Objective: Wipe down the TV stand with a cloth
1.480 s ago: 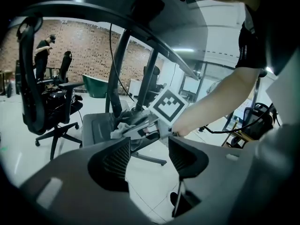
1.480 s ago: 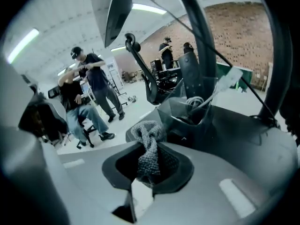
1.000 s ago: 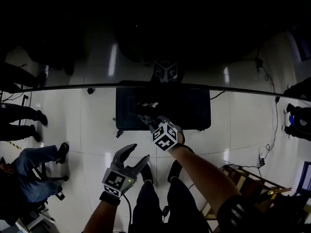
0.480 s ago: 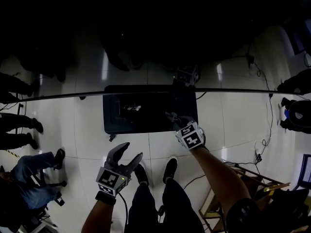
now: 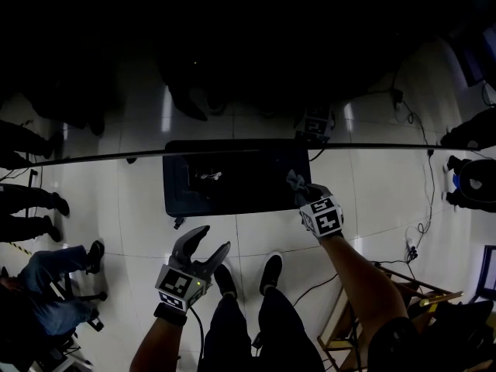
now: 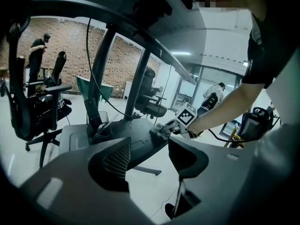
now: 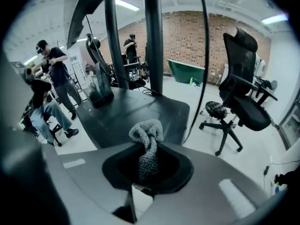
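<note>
1. The right gripper (image 5: pixel 299 187) has its tongs squeezed together on a grey, knitted, bunched-up cloth (image 7: pixel 146 134). The pinch sits low on the wad, so a loose knot sticks out past the tips. That way soft fabric meets the surface and not the hard jaws.
2. The cloth lies on the black TV stand (image 5: pixel 225 178), a flat rectangular base plate carrying dark upright posts (image 7: pixel 153 41). In the head view it sits at about 3 o'clock on the plate, close to the right edge. I judge that wiping is under way and that this edge is one end of a stroke.
3. The right gripper leans downward onto the plate, probably to keep pressure on the cloth as it slides.
4. The left gripper (image 5: pixel 215 239) hovers with its tongs apart and nothing between them. It is at 6 o'clock from the plate, above the white tiled floor (image 5: pixel 139 200) and just ahead of the person's black shoes (image 5: pixel 271 270). It seems parked off the stand so the wiping path is free. The base rests flat on the floor and looks to need no steadying.
5. The cloth would probably have to work round the foot of the posts near the plate's middle. The black office chair (image 7: pixel 243 93), at 3 o'clock in the right gripper view, stands well apart and is no obstacle.
</note>
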Tool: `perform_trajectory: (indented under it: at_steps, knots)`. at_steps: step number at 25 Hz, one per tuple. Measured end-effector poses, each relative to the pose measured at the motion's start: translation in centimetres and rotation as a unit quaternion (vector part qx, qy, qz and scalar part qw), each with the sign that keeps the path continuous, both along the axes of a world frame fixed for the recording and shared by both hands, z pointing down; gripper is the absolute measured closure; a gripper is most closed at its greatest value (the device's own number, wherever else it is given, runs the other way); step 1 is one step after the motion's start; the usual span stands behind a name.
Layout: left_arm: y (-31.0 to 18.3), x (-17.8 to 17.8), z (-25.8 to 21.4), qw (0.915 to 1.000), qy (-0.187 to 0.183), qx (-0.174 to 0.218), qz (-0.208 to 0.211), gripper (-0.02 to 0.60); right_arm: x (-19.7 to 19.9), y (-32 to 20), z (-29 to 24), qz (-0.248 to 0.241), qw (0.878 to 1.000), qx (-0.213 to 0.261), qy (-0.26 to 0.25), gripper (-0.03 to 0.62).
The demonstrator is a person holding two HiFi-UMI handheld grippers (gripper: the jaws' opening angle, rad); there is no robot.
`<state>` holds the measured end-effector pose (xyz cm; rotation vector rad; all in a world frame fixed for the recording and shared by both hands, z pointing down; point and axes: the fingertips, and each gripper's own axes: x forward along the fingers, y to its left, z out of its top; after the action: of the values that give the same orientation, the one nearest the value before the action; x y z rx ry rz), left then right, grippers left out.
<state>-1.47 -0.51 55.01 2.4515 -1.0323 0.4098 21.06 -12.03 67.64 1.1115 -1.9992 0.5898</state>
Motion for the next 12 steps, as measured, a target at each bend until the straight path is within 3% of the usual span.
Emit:
perform_trajectory:
  at_steps: [6,12]
  knots:
    - [-0.1,-1.6,-0.6,0.9998,0.003,0.005,-0.018,0.307,-11.7,-4.2,-2.8,-0.049,0.995,0.022,-0.079,0.553]
    - [0.4,-3.8,-0.7,0.9995,0.002,0.003,-0.033,0.310,-21.1,-6.5,-0.3,-0.124,0.990,0.007,-0.074,0.553]
